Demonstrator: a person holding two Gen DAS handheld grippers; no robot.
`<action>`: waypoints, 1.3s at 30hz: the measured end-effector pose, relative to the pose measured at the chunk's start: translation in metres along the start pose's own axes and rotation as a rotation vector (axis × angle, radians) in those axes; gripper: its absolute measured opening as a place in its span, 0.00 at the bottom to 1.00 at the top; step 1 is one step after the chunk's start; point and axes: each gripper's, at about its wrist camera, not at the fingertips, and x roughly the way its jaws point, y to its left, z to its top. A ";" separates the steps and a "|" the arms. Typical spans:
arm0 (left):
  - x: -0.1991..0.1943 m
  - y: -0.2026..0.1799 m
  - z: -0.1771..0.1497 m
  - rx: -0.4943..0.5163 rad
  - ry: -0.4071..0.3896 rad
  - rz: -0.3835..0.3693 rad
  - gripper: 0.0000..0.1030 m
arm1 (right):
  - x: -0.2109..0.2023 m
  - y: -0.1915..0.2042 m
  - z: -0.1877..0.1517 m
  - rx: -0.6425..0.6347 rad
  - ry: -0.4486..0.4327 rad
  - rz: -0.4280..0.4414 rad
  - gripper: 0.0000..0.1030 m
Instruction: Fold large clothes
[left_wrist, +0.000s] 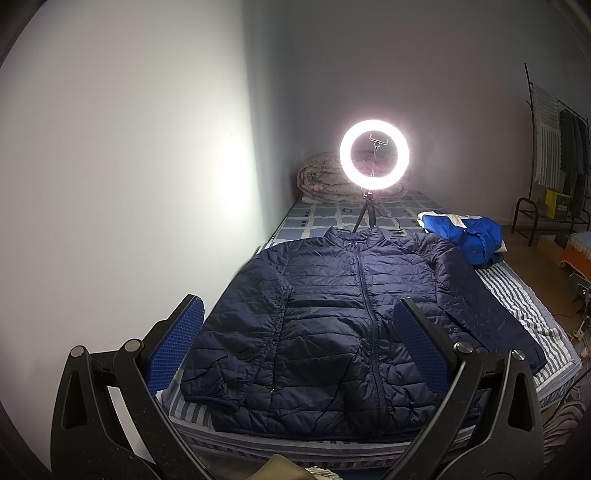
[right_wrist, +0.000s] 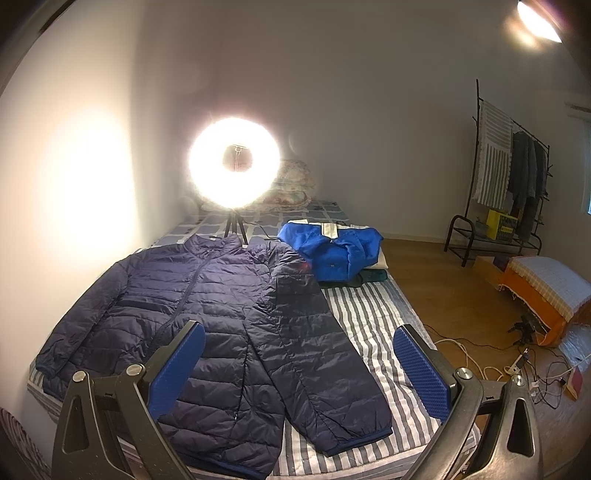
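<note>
Navy jacket (left_wrist: 332, 325) flat on striped bed (right_wrist: 373, 317), left gripper (left_wrist: 299, 332) and right gripper (right_wrist: 299, 354) fingers apart, empty.

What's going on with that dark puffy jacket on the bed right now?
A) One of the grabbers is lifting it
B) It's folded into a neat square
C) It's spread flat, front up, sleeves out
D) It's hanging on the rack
C: the navy jacket lies flat with its zipper facing up, and both the left gripper and right gripper are open, holding nothing.

Striped bed (right_wrist: 373, 314) under navy jacket (right_wrist: 207, 314), blue garment (right_wrist: 332, 254), ring light (right_wrist: 233, 162)
</note>
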 end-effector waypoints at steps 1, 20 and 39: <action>0.000 0.000 0.000 0.001 0.000 0.001 1.00 | 0.000 0.001 0.000 0.000 0.000 0.001 1.00; 0.016 0.014 -0.007 -0.015 0.026 0.017 1.00 | 0.013 0.023 0.005 -0.033 0.012 0.051 1.00; 0.013 0.089 -0.057 -0.062 0.063 0.169 1.00 | 0.062 0.144 0.038 -0.184 0.014 0.401 0.93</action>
